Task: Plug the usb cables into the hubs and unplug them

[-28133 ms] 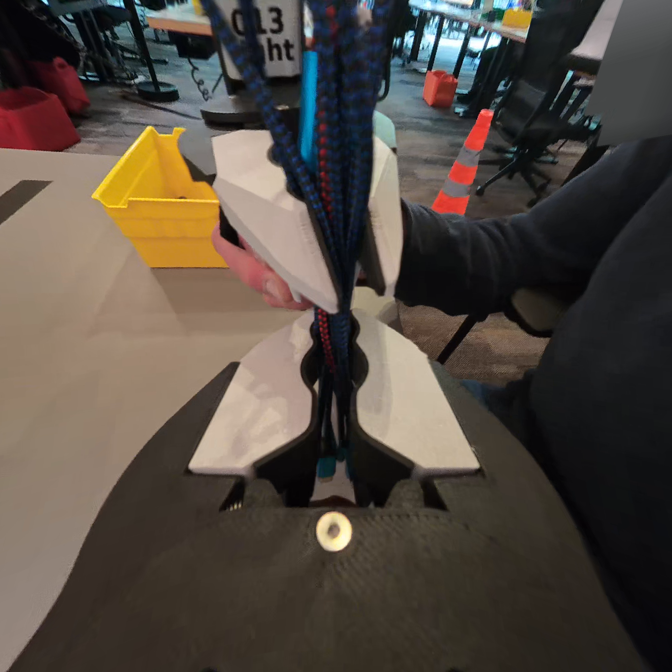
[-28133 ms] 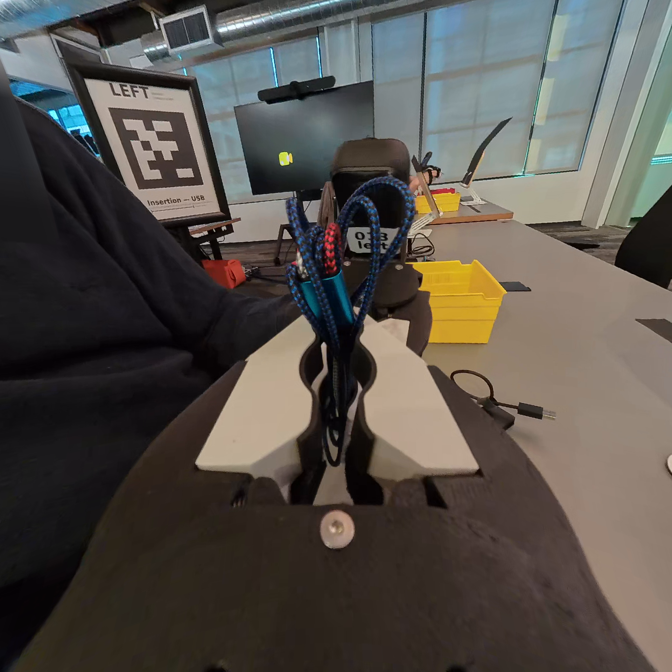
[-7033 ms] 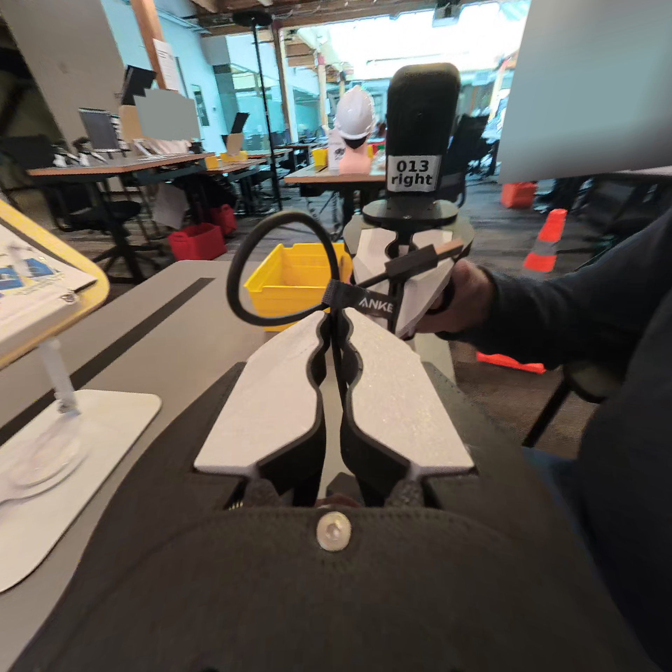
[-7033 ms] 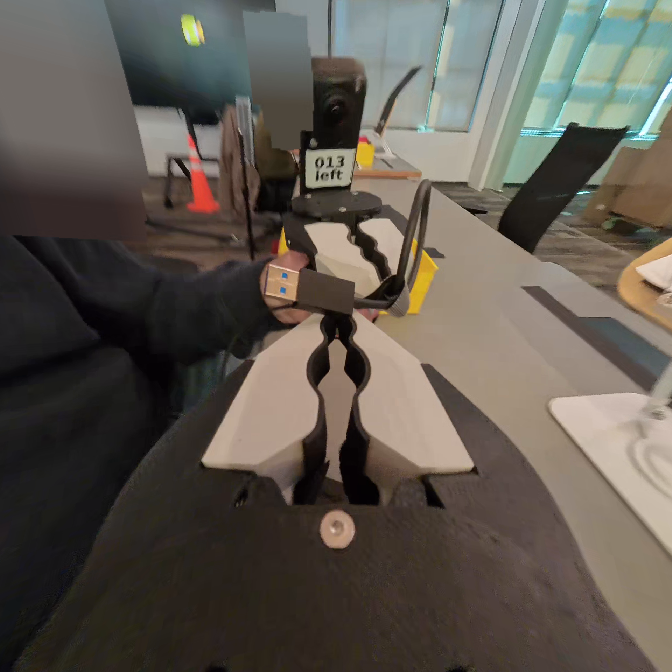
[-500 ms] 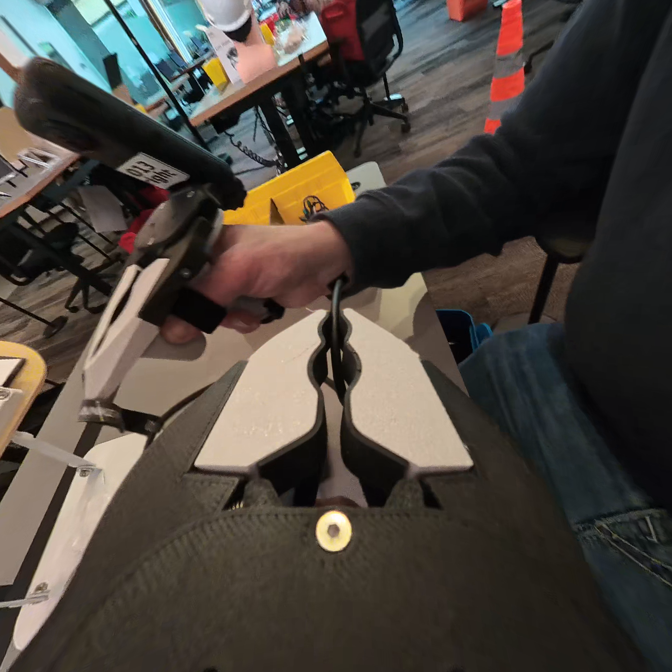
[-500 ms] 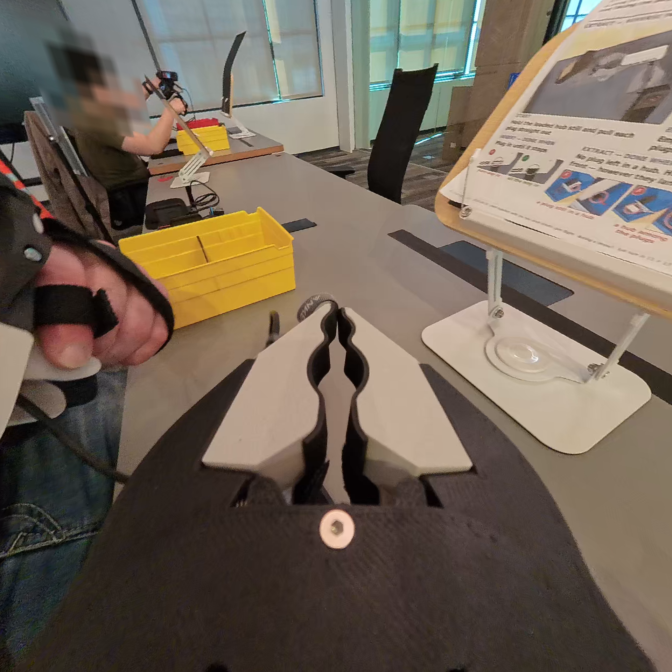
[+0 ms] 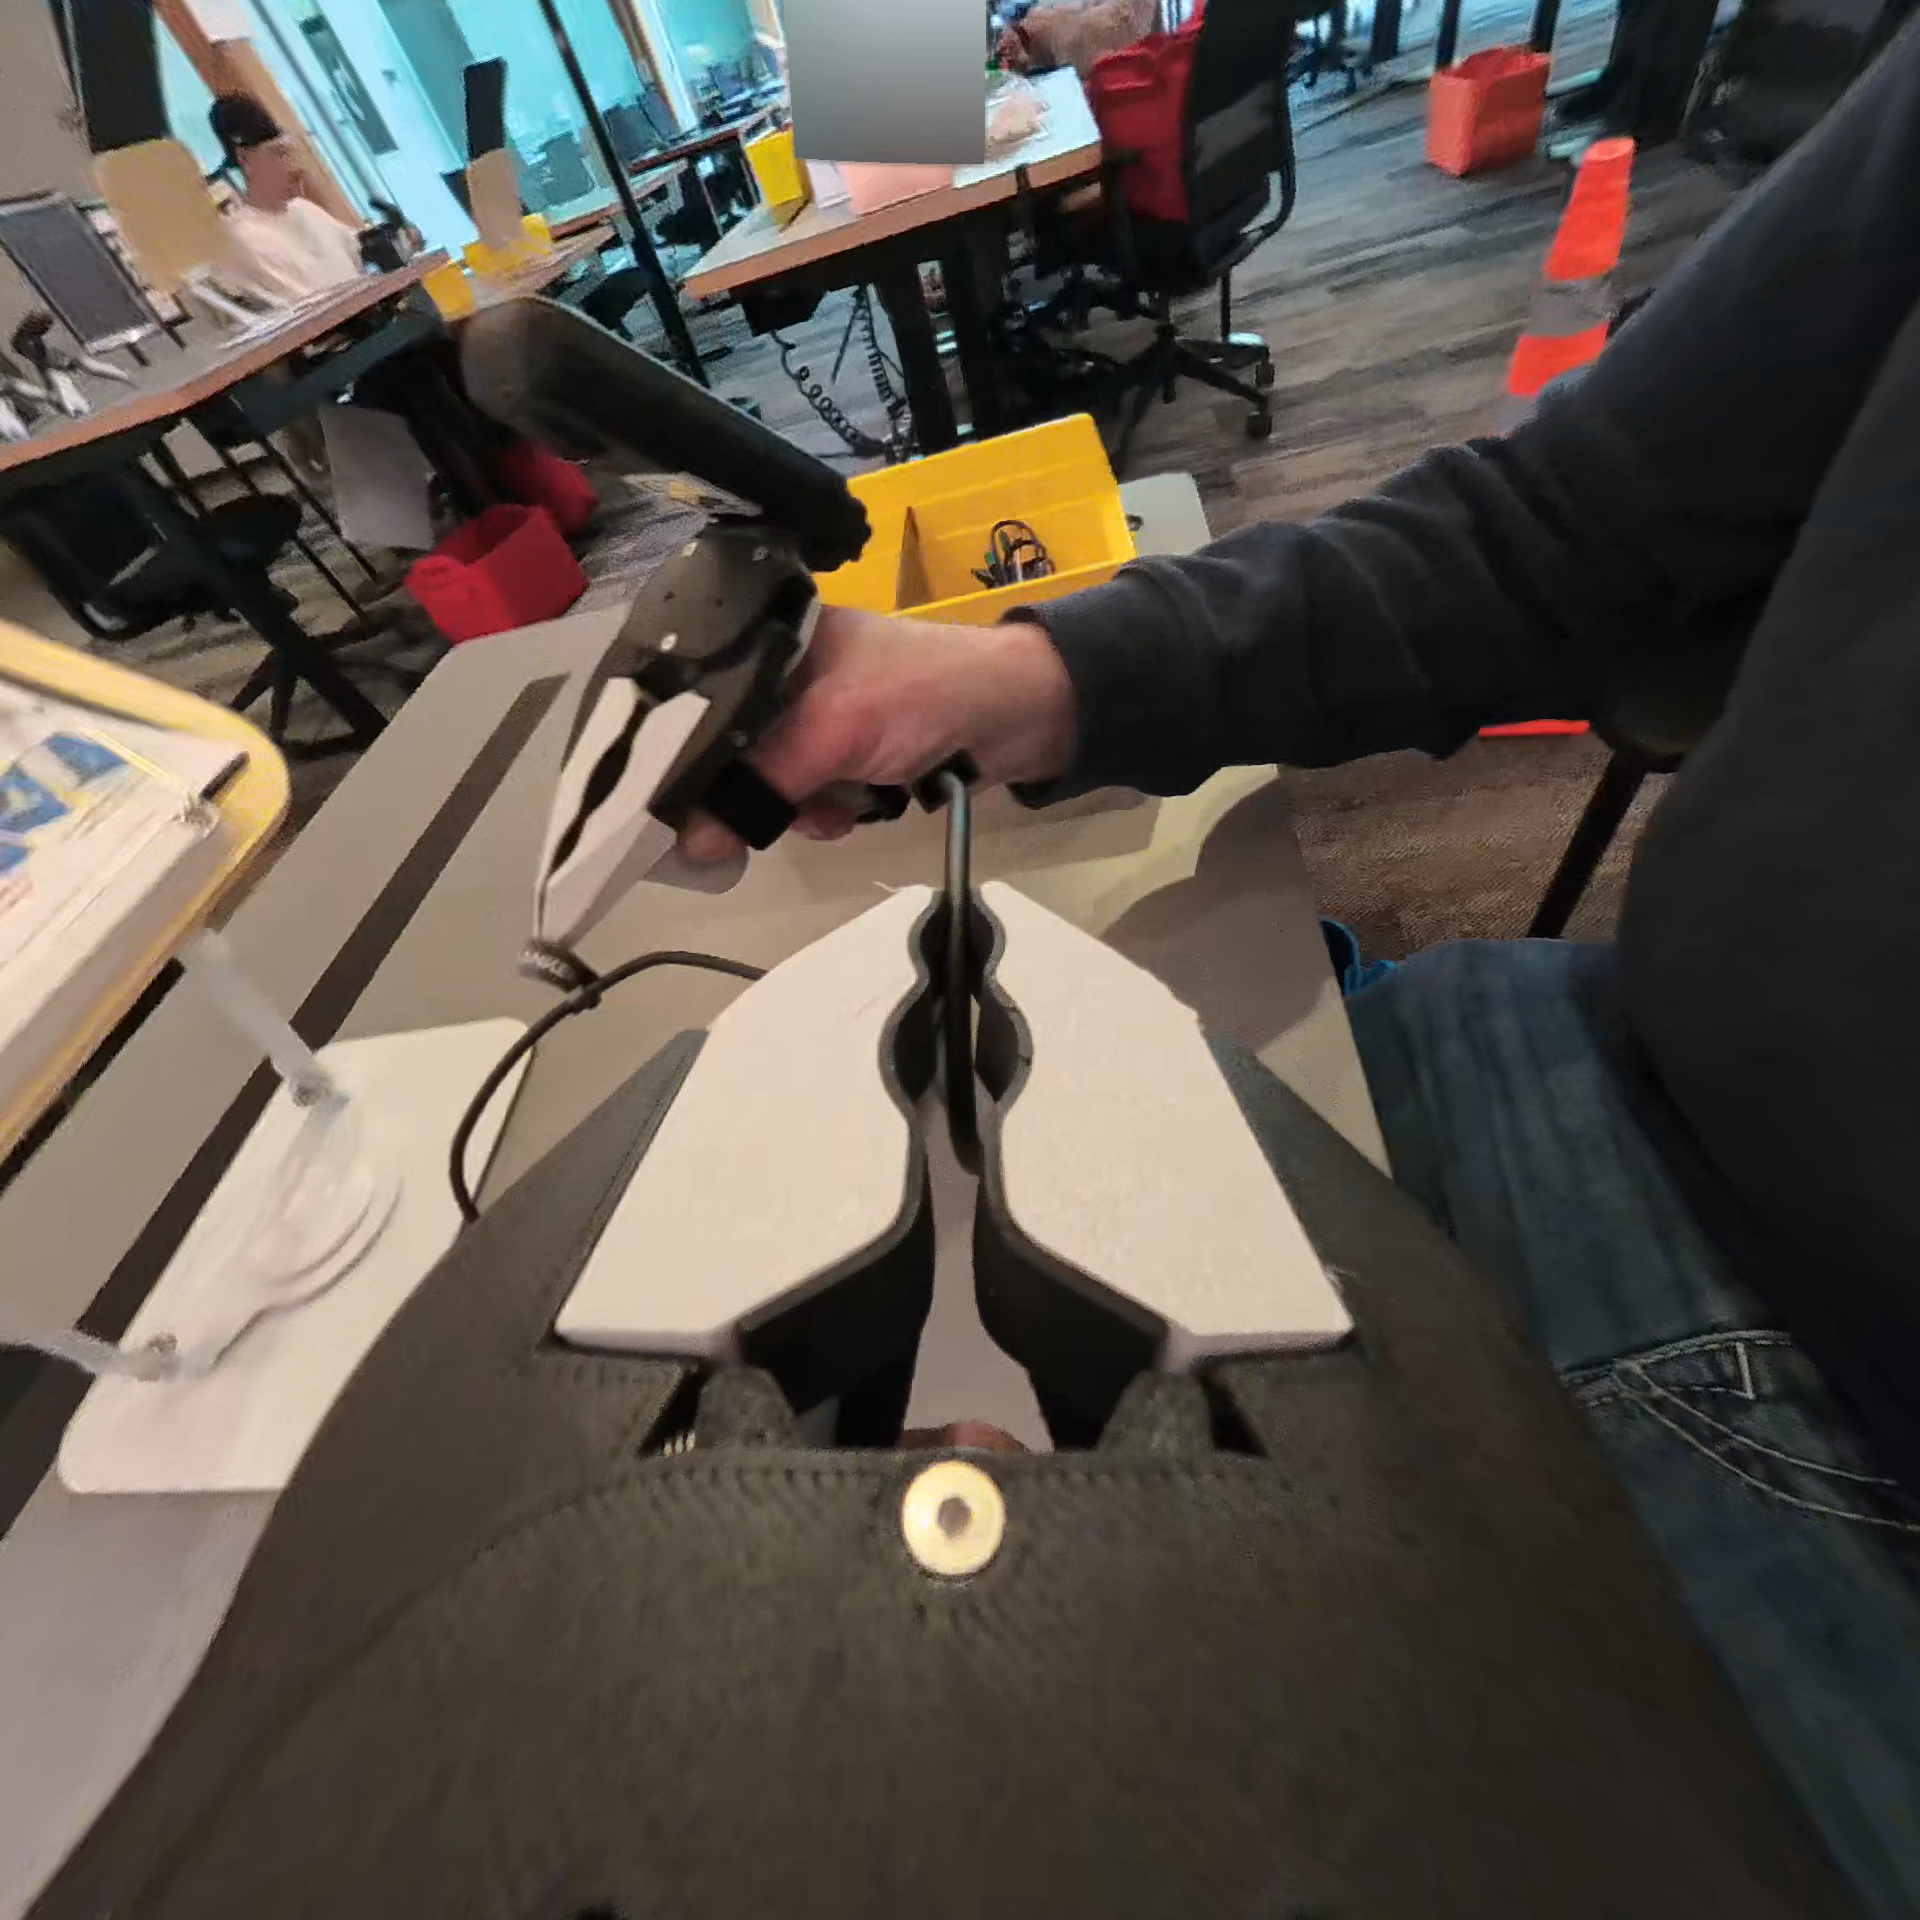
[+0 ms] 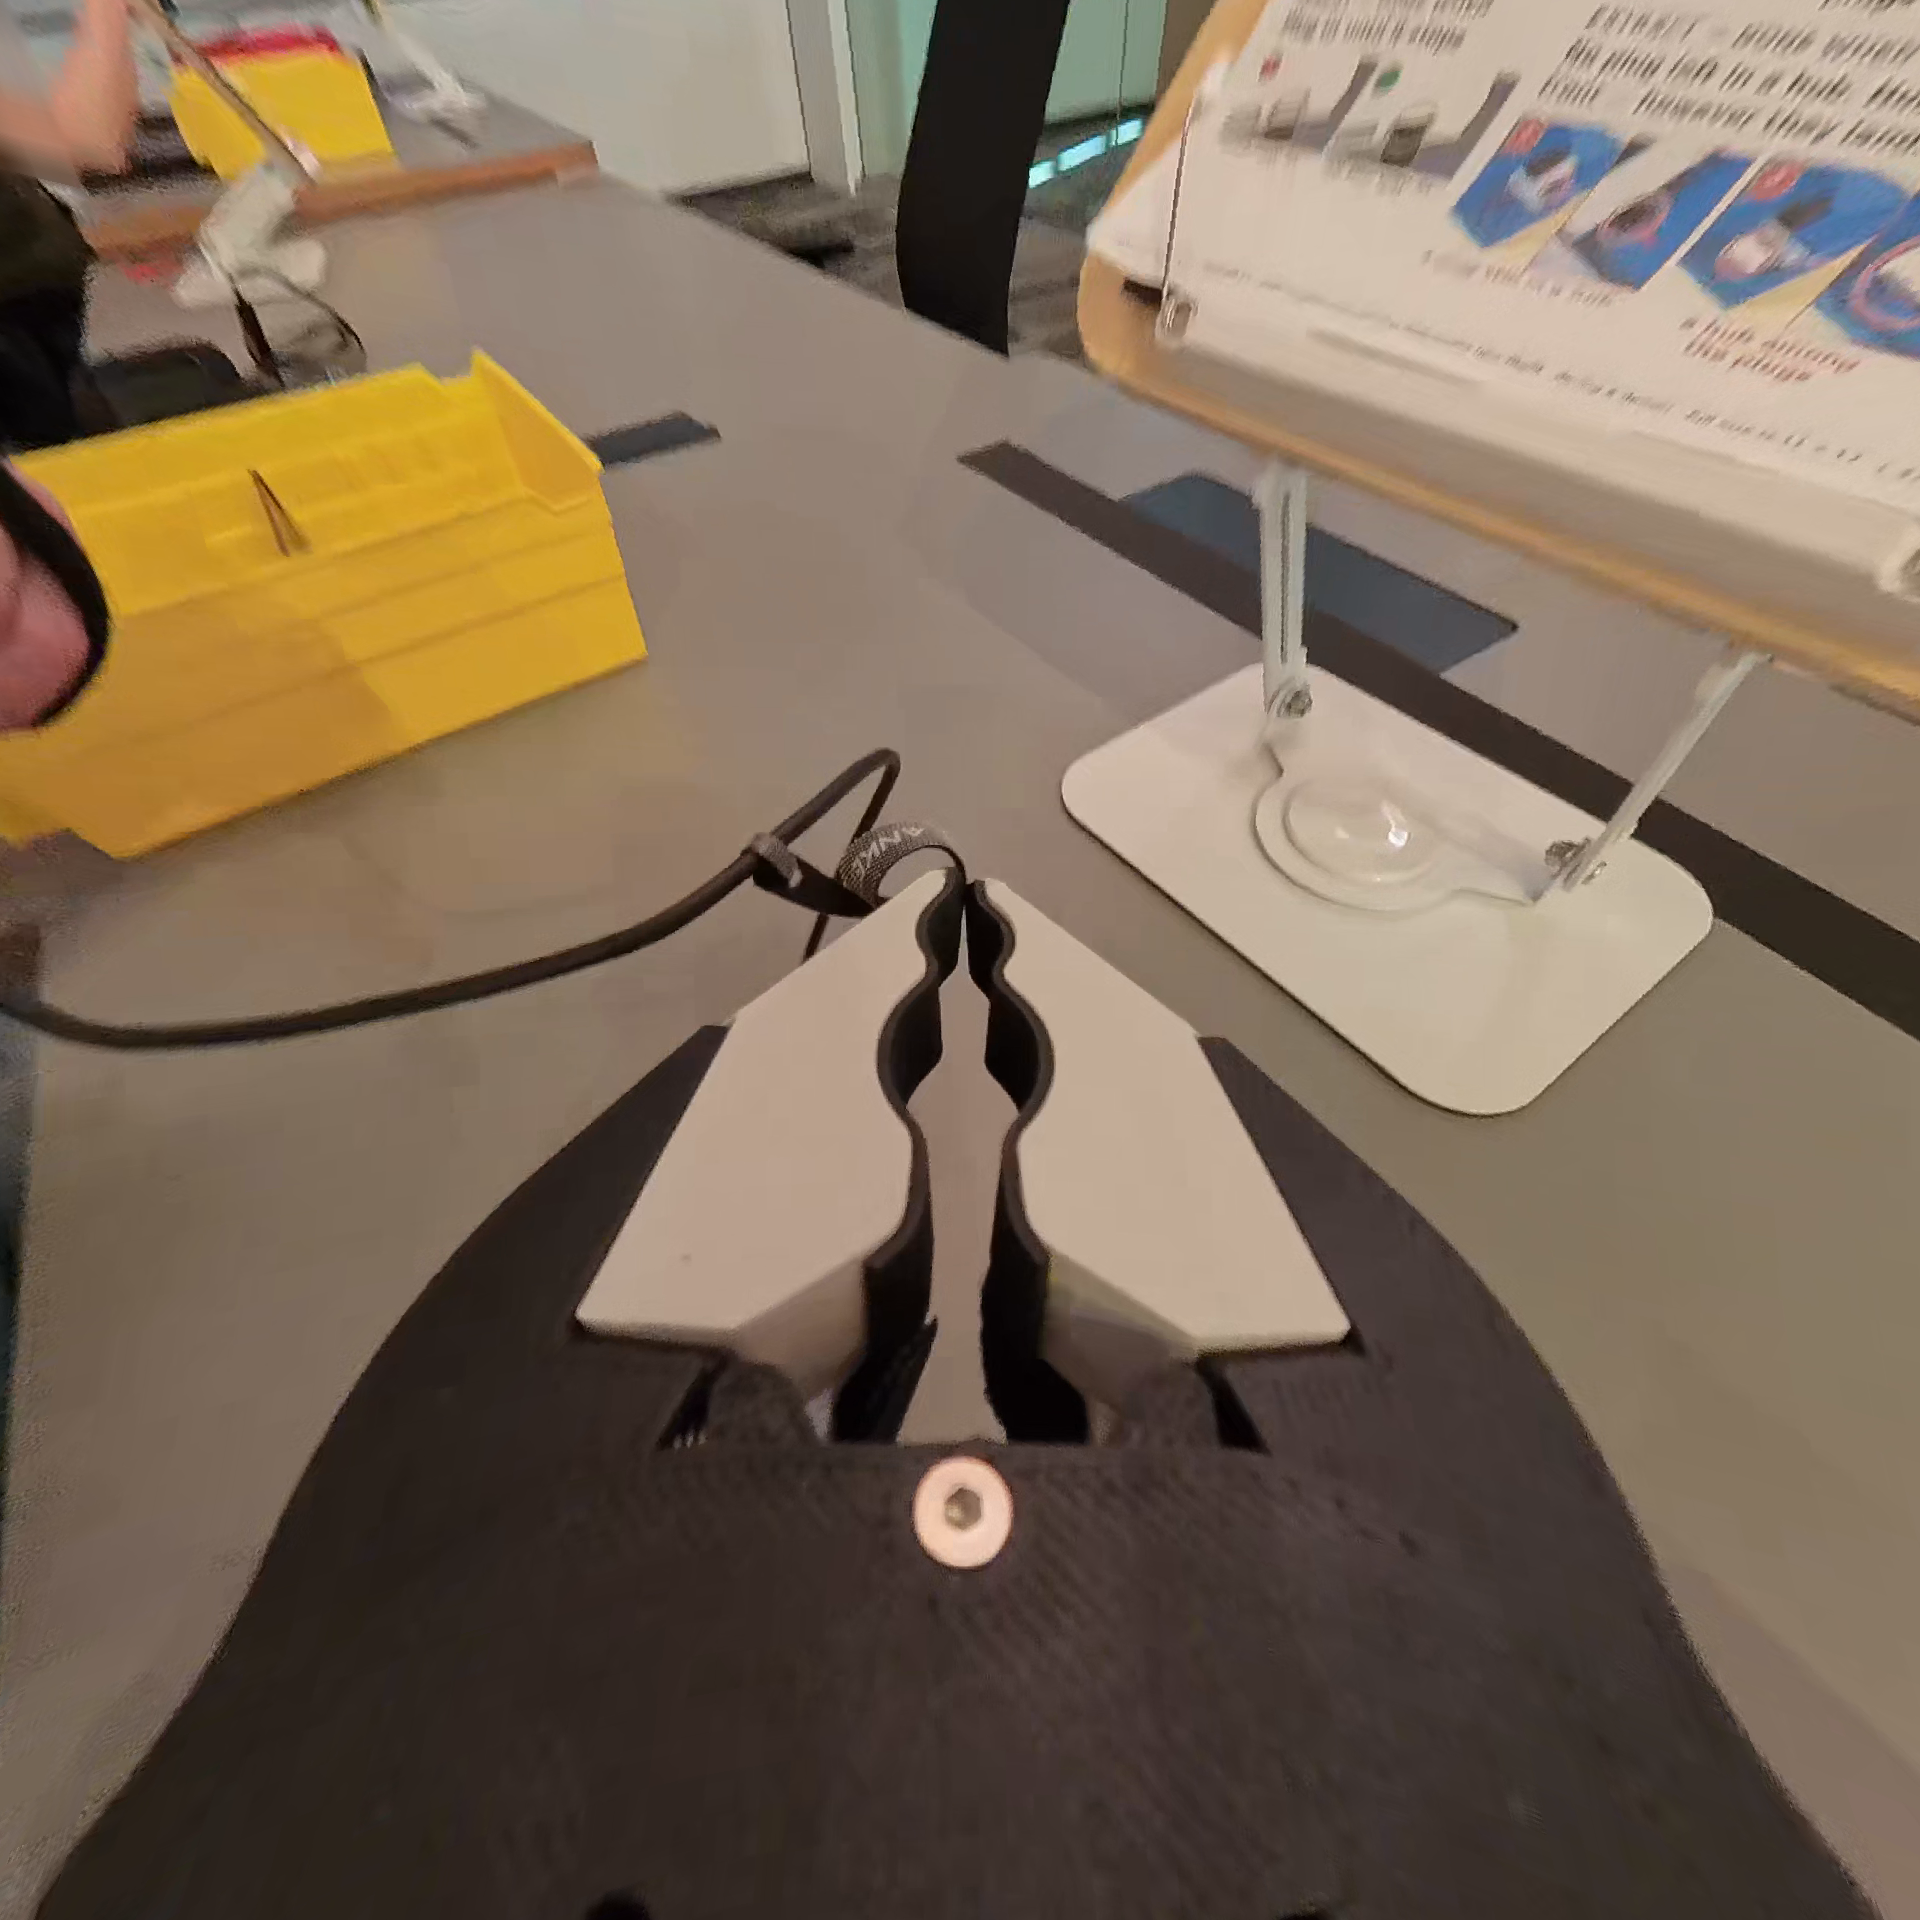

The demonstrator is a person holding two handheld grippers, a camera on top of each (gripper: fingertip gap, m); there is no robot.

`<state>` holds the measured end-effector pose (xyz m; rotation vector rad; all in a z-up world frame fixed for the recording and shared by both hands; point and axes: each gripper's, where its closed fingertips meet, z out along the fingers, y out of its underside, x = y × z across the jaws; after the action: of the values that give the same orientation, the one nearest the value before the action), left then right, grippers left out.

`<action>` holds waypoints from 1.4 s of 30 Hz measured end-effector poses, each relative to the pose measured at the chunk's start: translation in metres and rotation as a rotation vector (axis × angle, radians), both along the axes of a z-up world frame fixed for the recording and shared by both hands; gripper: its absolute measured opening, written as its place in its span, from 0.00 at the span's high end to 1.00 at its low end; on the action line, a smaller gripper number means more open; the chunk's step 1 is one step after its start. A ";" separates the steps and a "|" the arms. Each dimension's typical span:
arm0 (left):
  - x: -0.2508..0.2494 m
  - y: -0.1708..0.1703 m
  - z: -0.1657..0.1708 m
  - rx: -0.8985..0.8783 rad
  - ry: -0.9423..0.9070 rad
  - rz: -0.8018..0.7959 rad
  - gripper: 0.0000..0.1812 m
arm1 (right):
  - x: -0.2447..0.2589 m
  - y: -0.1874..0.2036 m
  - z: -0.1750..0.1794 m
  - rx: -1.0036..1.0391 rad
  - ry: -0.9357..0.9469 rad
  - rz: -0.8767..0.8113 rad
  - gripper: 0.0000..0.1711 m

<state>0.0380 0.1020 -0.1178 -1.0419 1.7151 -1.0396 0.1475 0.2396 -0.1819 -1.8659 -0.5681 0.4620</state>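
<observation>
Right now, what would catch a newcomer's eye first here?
The black cable strung between both grippers: the left gripper clamps one stretch, the right gripper pinches its strap above the table. Then the yellow bin at left and the white stand at right.

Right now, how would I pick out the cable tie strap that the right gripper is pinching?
Start at the white stand base on the grey table. Just left of it, the right gripper has its tips shut on a small grey strap, looped off the black cable. It alone carries pale lettering.
</observation>
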 end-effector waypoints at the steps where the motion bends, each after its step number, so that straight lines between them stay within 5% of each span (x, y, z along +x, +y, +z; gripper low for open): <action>1: -0.004 0.006 -0.002 -0.023 -0.006 0.008 0.99 | -0.002 0.002 -0.008 -0.015 -0.033 0.002 1.00; 12: -0.002 -0.034 0.063 0.021 -0.189 -0.095 1.00 | -0.030 0.026 -0.034 -0.136 -0.069 0.040 1.00; 15: 0.008 -0.011 0.105 -0.096 -0.345 -0.021 0.99 | -0.048 0.023 -0.010 -0.088 -0.129 0.054 1.00; 25: 0.050 0.018 0.208 -0.083 -0.421 0.123 1.00 | -0.114 0.023 -0.025 -0.294 -0.008 0.275 1.00; 33: 0.034 0.078 0.251 -0.147 -0.528 0.299 1.00 | -0.136 -0.014 -0.013 -0.308 0.064 0.448 1.00; 42: 0.031 0.082 0.258 -0.124 -0.509 0.347 1.00 | -0.114 -0.028 0.031 0.026 0.054 0.415 0.64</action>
<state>0.0694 0.1835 0.1403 -0.9999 1.0320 -1.0773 0.0340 0.2112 -0.1510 -1.7049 -0.9255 0.7692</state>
